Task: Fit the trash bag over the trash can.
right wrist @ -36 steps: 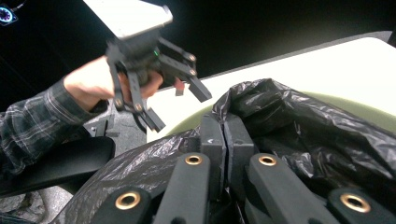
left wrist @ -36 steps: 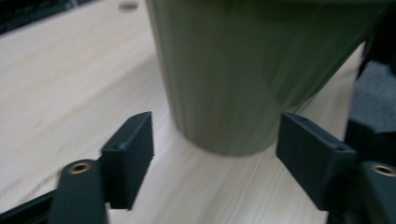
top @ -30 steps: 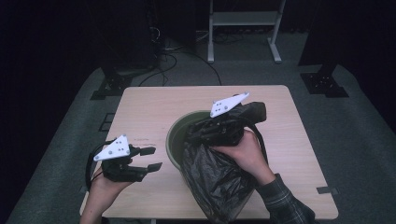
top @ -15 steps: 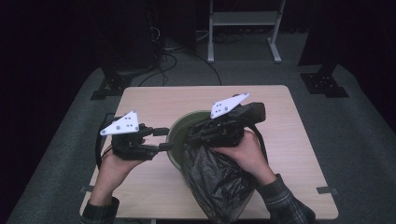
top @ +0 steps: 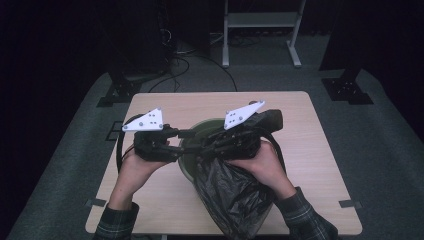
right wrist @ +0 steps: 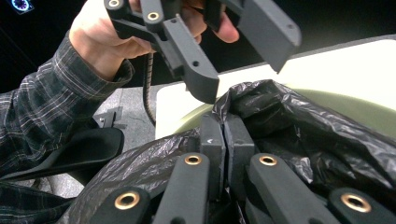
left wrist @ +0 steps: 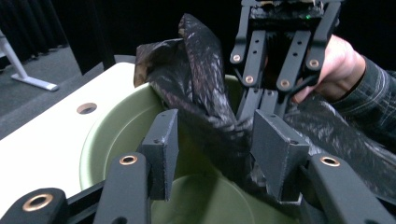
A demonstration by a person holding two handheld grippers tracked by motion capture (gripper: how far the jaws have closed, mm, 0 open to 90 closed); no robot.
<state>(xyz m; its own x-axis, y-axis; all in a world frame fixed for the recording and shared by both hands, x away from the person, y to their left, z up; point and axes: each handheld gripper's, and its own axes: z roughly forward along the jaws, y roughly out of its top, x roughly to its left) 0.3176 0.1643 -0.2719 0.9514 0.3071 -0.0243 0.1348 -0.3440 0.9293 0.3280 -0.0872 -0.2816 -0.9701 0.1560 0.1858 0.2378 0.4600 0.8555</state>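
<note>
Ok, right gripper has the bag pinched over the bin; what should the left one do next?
Probably close the left gripper on the black bag's edge: its jaws, just closing, straddle that fold without pinching it, while the right gripper holds the bag over the green bin.

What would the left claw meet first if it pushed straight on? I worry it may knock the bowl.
Most likely the black plastic bag, whose fold lies between the left claw's open jaws; the green bowl sits below that line.
</note>
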